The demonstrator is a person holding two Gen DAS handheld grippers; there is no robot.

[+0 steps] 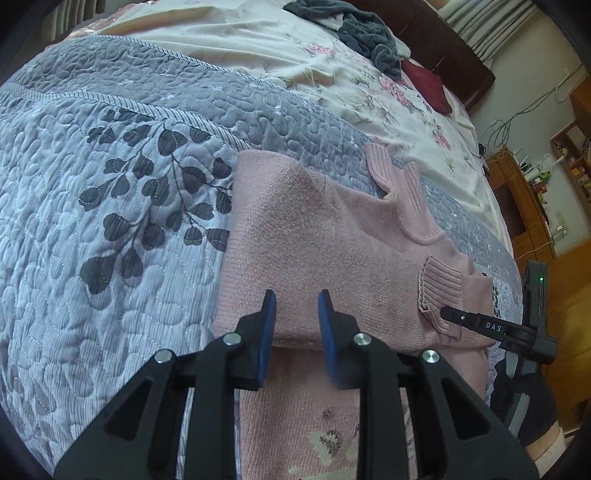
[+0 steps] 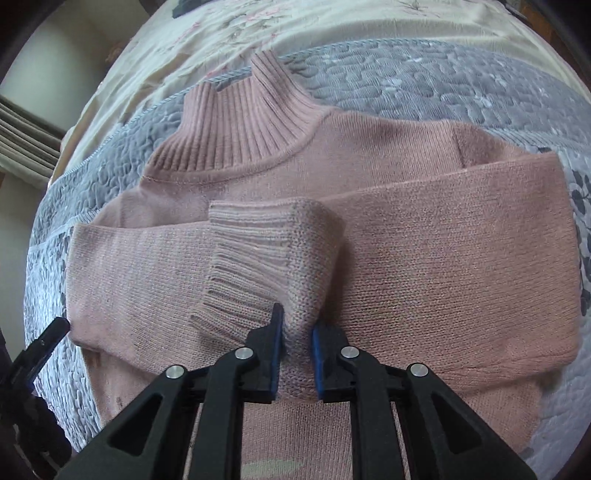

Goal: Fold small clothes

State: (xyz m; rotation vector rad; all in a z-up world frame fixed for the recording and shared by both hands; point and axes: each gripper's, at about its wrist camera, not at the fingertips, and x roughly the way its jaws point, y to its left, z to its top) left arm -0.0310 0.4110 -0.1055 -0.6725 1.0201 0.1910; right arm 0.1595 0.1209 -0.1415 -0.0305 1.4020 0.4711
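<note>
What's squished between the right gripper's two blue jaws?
The right wrist view shows a fold of the pink sweater's sleeve, by its ribbed cuff, pinched in the right gripper.

White letters "DAS", perhaps more beyond, stand on the right claw point(image 1: 448, 314) finger.

- The grey-blue quilted bedspread with a dark leaf print point(image 1: 122, 206) covered the near part of the bed.
- Further back lay a cream sheet with pink flowers point(image 1: 332, 74), pretty rumpled.
- A dark grey fluffy towel or blanket point(image 1: 365, 33) was heaped near the top of that sheet, with something white tucked in it.
- A dark red cushion point(image 1: 424, 85) sat just beside the heap, up against the dark brown headboard point(image 1: 454, 44).
- Wooden shelves with small cluttered items point(image 1: 532, 184) stood off by the wall, cables trailing above them.
</note>
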